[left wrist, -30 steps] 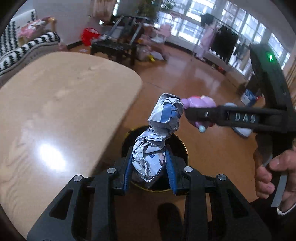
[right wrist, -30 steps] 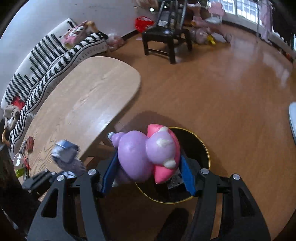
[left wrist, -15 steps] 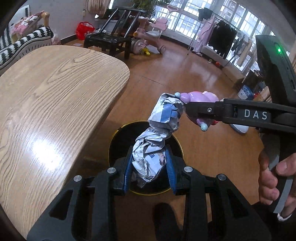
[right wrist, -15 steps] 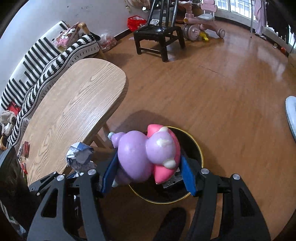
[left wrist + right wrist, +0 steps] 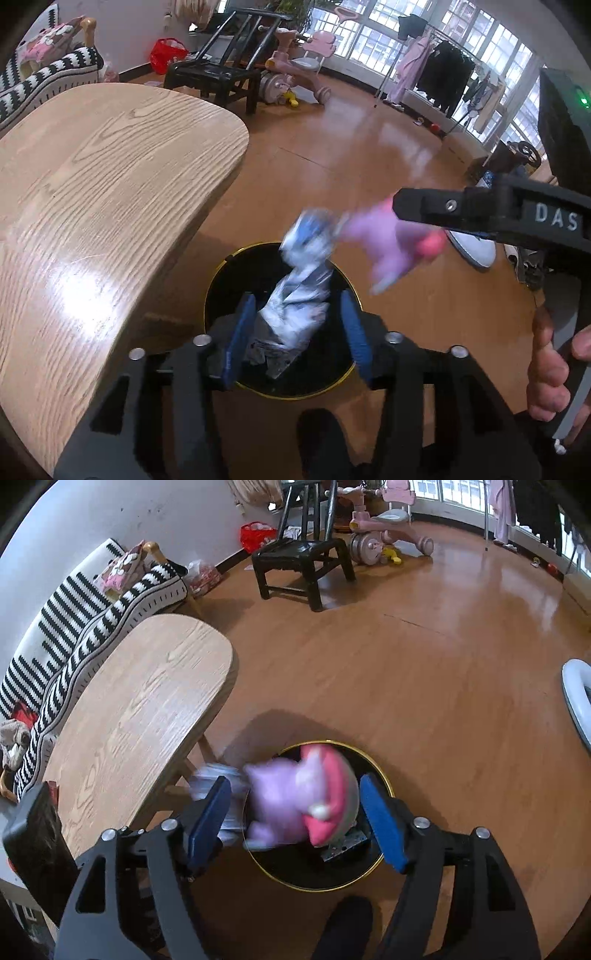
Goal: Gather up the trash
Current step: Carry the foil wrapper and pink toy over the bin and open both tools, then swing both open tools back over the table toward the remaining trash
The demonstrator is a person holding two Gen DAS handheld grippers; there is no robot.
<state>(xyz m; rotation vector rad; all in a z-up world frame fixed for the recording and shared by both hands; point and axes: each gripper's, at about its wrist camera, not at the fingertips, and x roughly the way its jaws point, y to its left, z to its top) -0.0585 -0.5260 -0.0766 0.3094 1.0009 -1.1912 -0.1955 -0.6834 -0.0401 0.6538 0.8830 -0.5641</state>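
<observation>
Wooden floor (image 5: pixel 424 672) is seen below; crumpled paper (image 5: pixel 295 295) and purple toy (image 5: pixel 295 805) are released over the black bin (image 5: pixel 373 871); both left gripper (image 5: pixel 295 325) and right gripper (image 5: pixel 299 816) jaws have just been opening, pads clear.

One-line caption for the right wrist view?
Open right gripper, jaws just widened, with blurred purple-and-pink plush toy between, above black gold-rimmed bin.

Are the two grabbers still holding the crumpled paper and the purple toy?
No. Both jaws have just been opening: the crumpled paper sits loose between the left gripper's pads, and the purple toy is slipping from the right gripper above the bin.
</observation>
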